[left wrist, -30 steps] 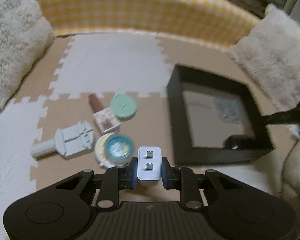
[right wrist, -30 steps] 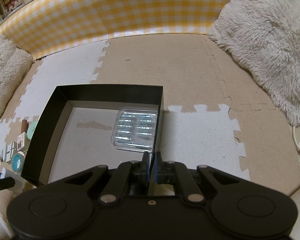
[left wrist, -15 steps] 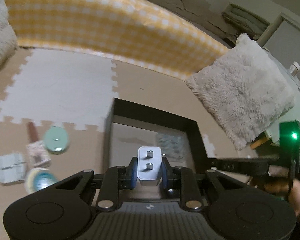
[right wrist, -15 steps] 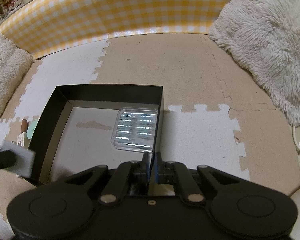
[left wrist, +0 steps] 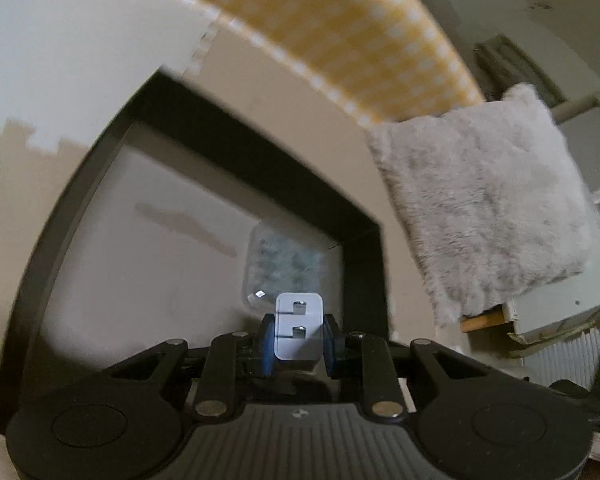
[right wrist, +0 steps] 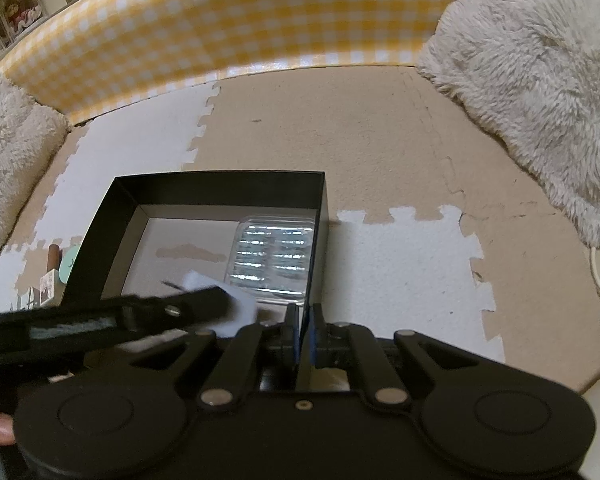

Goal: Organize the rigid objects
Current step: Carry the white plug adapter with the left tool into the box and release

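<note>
We have carried the white charger (left wrist: 299,327), clamped in the left gripper (left wrist: 298,338), from the floor items to above the black box (right wrist: 220,178) (release pending); the right gripper (right wrist: 303,334) grips the box wall.

Our left wrist cam sits low and close over the black box (left wrist: 204,132), looking forward across its floor toward the gingham wall (left wrist: 340,36). Our right one looks steeply down from the box's (right wrist: 220,178) near right corner. Both catch the clear blister pack (left wrist: 284,264) (right wrist: 274,254) inside.
</note>
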Demonstrator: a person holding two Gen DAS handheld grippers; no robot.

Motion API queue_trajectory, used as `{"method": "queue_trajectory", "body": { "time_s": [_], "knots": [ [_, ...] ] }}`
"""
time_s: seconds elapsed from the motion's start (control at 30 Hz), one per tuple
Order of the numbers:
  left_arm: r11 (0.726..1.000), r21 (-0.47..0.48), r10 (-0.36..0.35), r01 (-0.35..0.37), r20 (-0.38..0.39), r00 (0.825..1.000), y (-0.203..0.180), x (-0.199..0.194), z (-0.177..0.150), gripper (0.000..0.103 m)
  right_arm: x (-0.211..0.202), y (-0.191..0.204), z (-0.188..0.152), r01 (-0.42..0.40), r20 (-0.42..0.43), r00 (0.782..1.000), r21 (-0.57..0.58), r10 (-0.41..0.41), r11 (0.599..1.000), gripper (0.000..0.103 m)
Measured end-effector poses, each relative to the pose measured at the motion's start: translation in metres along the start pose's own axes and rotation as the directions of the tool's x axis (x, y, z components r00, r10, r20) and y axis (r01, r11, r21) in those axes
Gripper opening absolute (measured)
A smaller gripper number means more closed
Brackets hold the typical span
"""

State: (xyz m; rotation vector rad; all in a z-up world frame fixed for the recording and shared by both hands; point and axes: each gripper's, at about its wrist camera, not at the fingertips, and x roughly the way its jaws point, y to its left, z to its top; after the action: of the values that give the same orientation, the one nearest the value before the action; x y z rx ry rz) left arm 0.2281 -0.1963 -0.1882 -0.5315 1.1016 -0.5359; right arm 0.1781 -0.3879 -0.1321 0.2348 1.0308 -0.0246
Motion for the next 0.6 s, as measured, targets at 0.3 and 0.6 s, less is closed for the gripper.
{"method": "queue_trajectory", "body": {
  "time_s": [0.3, 0.6],
  "knots": [
    [0.971, 0.149, 0.183, -0.185, 0.025, 0.983, -0.001, -0.006, -0.001, 0.05, -0.001, 0.001, 0.001, 0.0, 0.0, 1.0, -0.003, 0.0, 1.0, 0.005],
    [0.947, 0.186, 0.257, -0.263, 0.055, 0.965, -0.009, -0.012, -0.003, 0.043, -0.001, 0.0, 0.001, -0.003, -0.001, 1.0, -0.001, 0.003, 1.0, 0.006]
  ]
}}
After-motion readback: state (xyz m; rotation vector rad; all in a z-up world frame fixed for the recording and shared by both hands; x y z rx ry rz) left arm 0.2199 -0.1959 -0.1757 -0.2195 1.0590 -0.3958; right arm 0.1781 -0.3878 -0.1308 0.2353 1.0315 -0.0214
